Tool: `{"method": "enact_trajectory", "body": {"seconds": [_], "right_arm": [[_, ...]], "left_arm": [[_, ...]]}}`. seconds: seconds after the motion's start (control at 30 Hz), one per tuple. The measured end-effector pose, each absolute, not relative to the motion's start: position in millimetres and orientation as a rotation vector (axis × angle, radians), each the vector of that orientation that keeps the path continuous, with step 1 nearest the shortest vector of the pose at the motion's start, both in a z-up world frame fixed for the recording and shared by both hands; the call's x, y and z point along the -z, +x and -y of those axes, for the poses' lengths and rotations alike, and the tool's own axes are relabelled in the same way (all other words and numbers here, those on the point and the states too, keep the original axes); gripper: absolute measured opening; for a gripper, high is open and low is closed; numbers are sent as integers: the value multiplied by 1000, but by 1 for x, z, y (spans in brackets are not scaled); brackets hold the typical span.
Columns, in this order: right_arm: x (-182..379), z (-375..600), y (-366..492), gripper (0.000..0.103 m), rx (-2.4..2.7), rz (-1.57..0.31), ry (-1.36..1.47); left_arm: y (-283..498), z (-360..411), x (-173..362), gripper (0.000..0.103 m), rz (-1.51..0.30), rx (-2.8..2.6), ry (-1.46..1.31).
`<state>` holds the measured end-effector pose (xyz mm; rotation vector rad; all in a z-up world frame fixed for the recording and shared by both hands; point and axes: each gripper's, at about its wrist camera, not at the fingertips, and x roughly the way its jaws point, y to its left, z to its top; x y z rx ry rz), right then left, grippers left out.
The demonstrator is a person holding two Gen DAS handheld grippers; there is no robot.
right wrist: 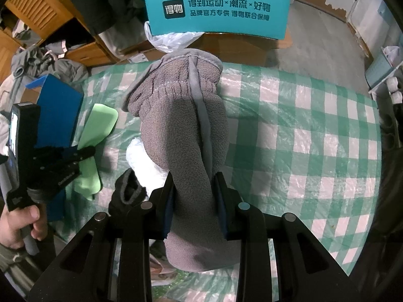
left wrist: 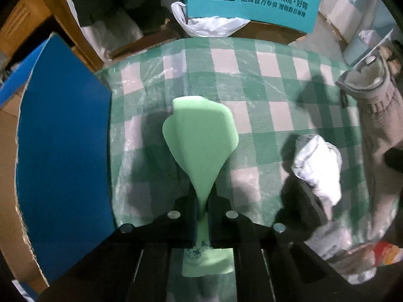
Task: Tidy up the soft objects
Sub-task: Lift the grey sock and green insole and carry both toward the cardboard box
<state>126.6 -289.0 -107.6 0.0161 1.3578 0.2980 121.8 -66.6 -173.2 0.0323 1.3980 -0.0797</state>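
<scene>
The teal box (right wrist: 216,12) at twelve o'clock in both views carries the only print that can be read. A dark square logo at its left end shows 得物 in white. Beside it, white lettering reads 得到运动×潮流×好物, and a smaller line beneath reads 品牌官方专供 得物联合保障. A small printed pattern on the green foam sheet (left wrist: 201,136), at six o'clock in the left wrist view, cannot be read.

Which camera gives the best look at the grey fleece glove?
The right wrist view: the grey fleece glove fills the middle, cuff to fingers, pinched in the right tool above the checked cloth. The left wrist view shows only its cuff at the right edge.
</scene>
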Motion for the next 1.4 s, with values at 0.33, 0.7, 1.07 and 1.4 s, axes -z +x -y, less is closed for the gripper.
{"method": "enact_trajectory", "body": {"seconds": [0.33, 0.7, 1.07, 1.4], "right_arm": [[92, 278, 121, 28, -321, -1327, -2], [71, 270, 114, 28, -330, -1293, -6], [48, 258, 103, 28, -360, -1256, -9], [30, 233, 101, 28, -415, -1224, -6]], "left_arm": [[110, 73, 144, 5, -1347, 161, 32], [88, 74, 103, 5, -1272, 196, 61], [73, 60, 68, 5, -1208, 200, 55], [61, 42, 41, 5, -1156, 184, 59]]}}
